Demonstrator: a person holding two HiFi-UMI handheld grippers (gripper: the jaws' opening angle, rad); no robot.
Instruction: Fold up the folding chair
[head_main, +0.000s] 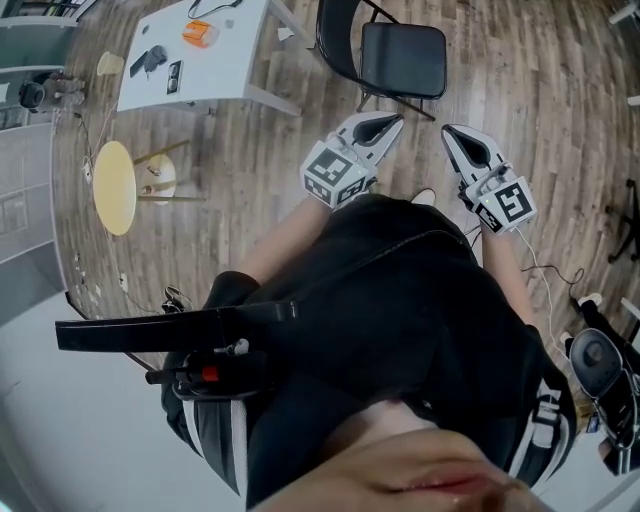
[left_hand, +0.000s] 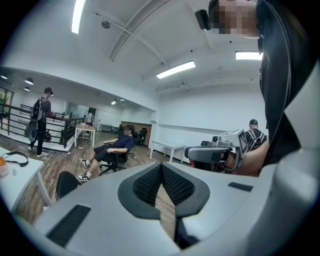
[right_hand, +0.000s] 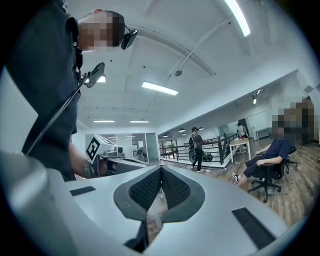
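Plainly, head view shows folding chair (head_main: 400, 58) unfolded, top centre. Gripper views add closer detail: left gripper (left_hand: 161, 166) and right gripper (right_hand: 160, 169) both clenched, empty.

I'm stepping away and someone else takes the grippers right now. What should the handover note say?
Left gripper: shut, empty.
Right gripper: shut, empty.
Both are held out in front of the person, pointing toward the chair and not touching it.
Chair: stands open on the floor just ahead of both grippers, to the right of the white table.
Done: nothing on the chair yet; the seat is still down.
Left: close the gap, open the jaws, probably take the seat and the back, and fold the chair flat.
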